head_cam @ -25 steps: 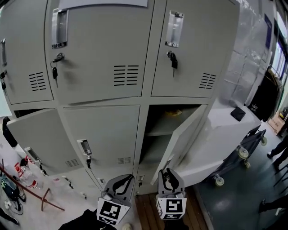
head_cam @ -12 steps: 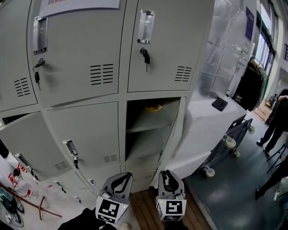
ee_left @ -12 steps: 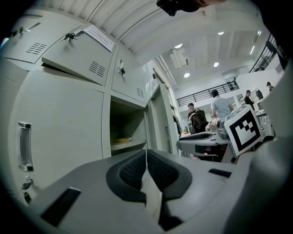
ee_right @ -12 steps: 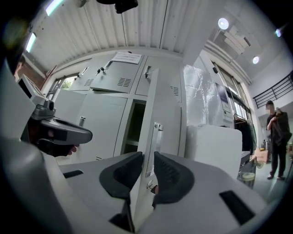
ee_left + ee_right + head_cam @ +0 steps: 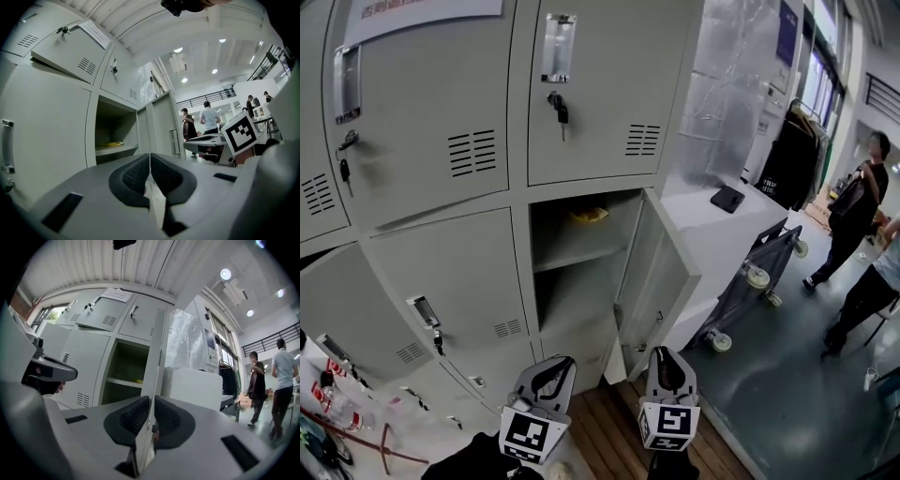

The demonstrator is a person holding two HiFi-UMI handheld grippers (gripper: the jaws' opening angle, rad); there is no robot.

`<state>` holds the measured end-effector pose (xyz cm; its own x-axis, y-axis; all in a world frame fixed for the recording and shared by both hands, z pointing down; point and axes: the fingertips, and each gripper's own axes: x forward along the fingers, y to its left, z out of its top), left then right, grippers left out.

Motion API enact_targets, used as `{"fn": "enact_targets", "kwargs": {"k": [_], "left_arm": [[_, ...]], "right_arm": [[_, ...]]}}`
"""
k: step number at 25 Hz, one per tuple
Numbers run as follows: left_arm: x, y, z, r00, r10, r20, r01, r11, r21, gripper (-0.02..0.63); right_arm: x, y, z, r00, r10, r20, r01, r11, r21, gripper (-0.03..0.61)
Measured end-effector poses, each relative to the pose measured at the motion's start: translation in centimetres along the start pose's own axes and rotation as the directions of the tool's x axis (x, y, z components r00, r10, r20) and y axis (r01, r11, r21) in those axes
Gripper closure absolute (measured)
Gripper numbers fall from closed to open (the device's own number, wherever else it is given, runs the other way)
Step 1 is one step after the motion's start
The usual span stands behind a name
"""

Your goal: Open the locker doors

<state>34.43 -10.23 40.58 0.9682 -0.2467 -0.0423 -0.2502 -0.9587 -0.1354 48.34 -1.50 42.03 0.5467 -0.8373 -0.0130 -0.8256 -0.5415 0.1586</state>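
We can't make out the yellow thing (image 5: 589,215) on the shelf of the open compartment (image 5: 567,281), and the back of it is dark. The frame cuts off the lockers at left. The right gripper (image 5: 664,354) has just been closing and now pinches the free edge of the swung-out locker door (image 5: 661,277). The left gripper (image 5: 557,366) has its jaws together, empty. A white counter (image 5: 712,230) sits close beside the door, with a wheeled cart (image 5: 748,281) beyond. We see people (image 5: 853,211) well apart.

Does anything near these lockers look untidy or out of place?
Yes. At the head view's lower left, a bottle and a red rod lie jumbled beside the lockers, and a yellow item sits alone on the open locker's shelf.
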Motion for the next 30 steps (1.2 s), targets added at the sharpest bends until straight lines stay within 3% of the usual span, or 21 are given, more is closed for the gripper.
{"fn": "enact_targets", "kwargs": {"k": [14,30], "left_arm": [[3.4,-0.5,-0.8,0.998,-0.057,-0.006,0.057,0.998,-0.006,0.588],[6.8,-1.1,-2.6,0.994,-0.103,-0.039,0.102,0.994,-0.024,0.588]], "right_arm": [[1.0,-7.2,-1.3,0.987,-0.159,-0.027,0.159,0.987,-0.006,0.565],[3.0,-12.5,-2.2,0.967,-0.248,-0.048,0.247,0.969,-0.029,0.565]]}}
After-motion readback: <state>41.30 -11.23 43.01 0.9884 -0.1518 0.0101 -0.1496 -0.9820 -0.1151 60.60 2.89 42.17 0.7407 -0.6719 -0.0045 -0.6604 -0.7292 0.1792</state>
